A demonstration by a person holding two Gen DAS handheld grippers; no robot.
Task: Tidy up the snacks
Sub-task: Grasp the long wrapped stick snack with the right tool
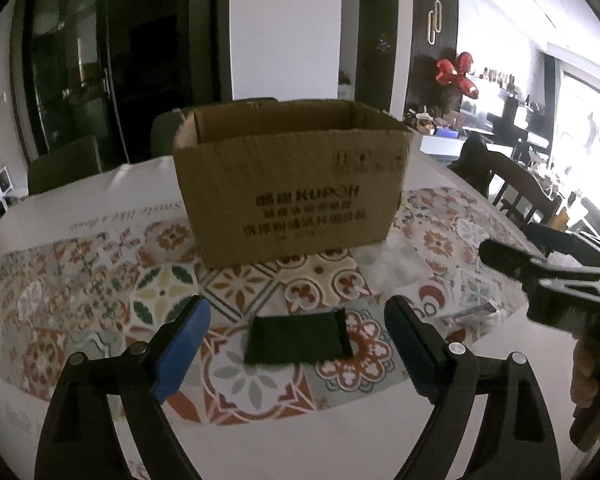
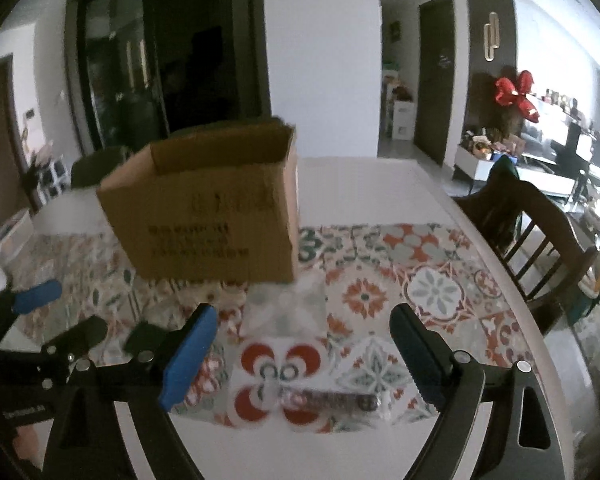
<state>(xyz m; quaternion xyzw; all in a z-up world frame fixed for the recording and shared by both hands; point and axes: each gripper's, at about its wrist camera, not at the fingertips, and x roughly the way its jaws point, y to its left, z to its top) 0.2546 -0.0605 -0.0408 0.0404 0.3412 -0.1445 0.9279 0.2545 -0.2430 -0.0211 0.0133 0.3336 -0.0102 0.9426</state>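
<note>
An open brown cardboard box (image 1: 292,184) stands on the patterned tablecloth; it also shows in the right wrist view (image 2: 208,208). A dark green flat snack packet (image 1: 298,338) lies on the cloth between the fingers of my open left gripper (image 1: 300,344), just ahead of them. A clear-wrapped snack bar with a dark red band (image 2: 332,402) lies between the fingers of my open right gripper (image 2: 300,356), and shows small in the left wrist view (image 1: 470,314). The right gripper's body (image 1: 556,292) is at the right of the left view. The box's inside is hidden.
The table (image 2: 360,184) is white with a rounded right edge. A dark wooden chair (image 2: 540,232) stands close to that edge. A green chair back (image 1: 64,168) stands behind the far left. The left gripper (image 2: 40,344) shows at the right view's left.
</note>
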